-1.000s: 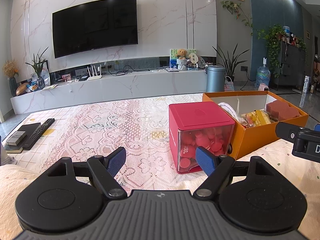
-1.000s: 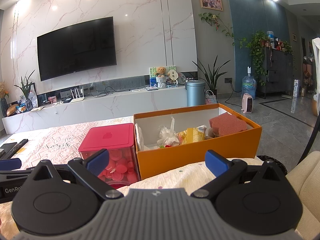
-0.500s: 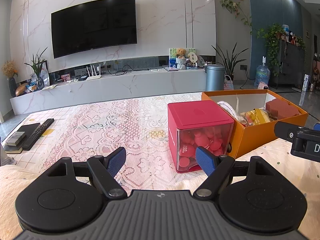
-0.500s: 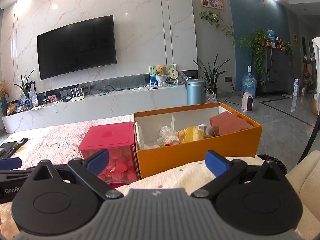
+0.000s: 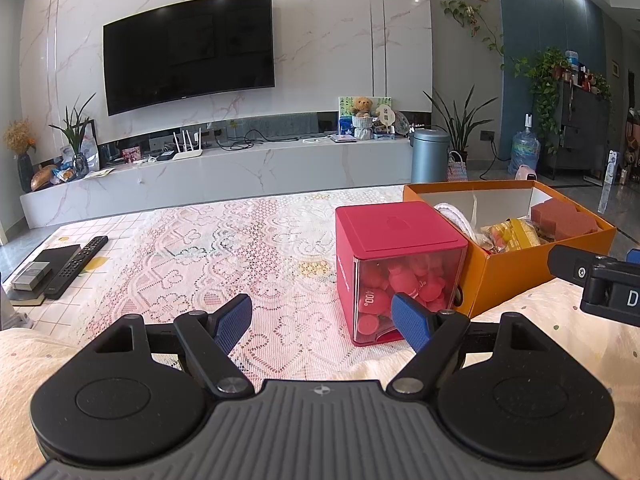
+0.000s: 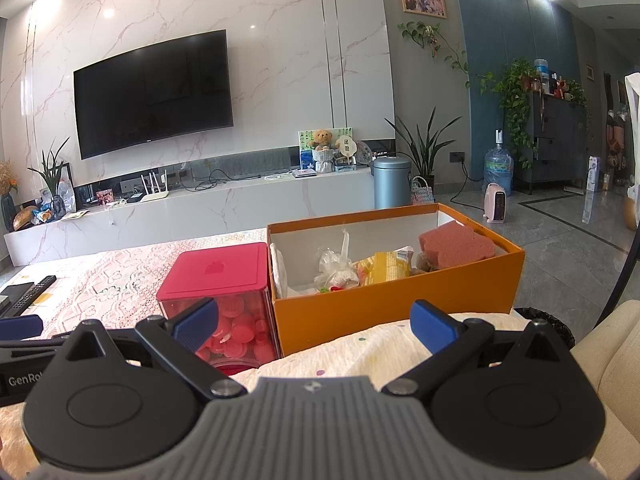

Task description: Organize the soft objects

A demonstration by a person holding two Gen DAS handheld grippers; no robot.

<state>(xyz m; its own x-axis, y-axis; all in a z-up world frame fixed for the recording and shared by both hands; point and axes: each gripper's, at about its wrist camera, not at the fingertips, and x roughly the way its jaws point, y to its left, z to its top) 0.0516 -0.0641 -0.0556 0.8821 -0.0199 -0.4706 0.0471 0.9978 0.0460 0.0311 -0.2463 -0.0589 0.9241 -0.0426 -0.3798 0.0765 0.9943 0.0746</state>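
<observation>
An orange cardboard box [image 6: 400, 304] [image 5: 512, 268] stands open on the table, holding a pink sponge [image 6: 456, 246] [image 5: 564, 220], a yellow packet [image 6: 384, 270] [image 5: 512, 234], a clear plastic bag [image 6: 336, 264] and a white cloth [image 5: 456, 216]. A red-lidded clear cube [image 6: 224, 280] [image 5: 396, 264] full of red pieces sits against the box's left side. My left gripper [image 5: 322, 320] is open and empty in front of the cube. My right gripper [image 6: 316, 326] hangs open and empty, just short of the box's front wall.
A lace tablecloth [image 5: 224, 256] covers the table. A black remote [image 5: 76, 266] and a dark flat device [image 5: 48, 260] lie at its left edge. A cream patterned cushion [image 6: 380, 352] lies under both grippers. Beyond the table are a TV [image 5: 188, 50] and a marble console.
Both views have shifted only very slightly. Both grippers stay open and empty, and nothing on the table has moved.
</observation>
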